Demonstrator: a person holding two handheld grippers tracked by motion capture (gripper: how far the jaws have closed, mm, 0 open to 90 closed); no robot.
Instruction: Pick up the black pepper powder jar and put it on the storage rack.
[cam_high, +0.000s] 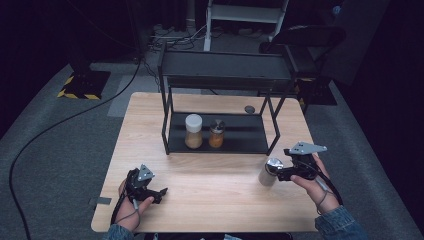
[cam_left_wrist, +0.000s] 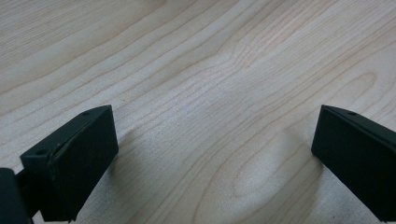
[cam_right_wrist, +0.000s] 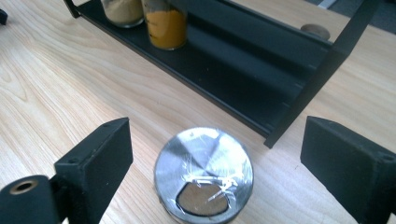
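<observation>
The right gripper (cam_right_wrist: 215, 163) hangs just over a shaker jar (cam_right_wrist: 204, 177) with a shiny metal lid, its jaws spread wide to either side of that lid and touching nothing, so the grip is released. The jar stands upright on the wooden table (cam_high: 210, 200), directly below and between the jaws; in the high view the jar (cam_high: 270, 172) sits just in front of the right gripper (cam_high: 282, 172), held by the person's right hand (cam_high: 312, 182). Just past the jar lies the front corner of a black shelf rack (cam_right_wrist: 261, 88). On the rack's lower shelf, farther from the gripper, stand two spice jars side by side: an orange-filled one (cam_right_wrist: 166, 23) nearer and a white-capped one (cam_high: 193, 131) beyond it. Well apart across the table, the left gripper (cam_left_wrist: 215, 154) rests low over bare wood with its jaws wide apart and nothing between them
</observation>
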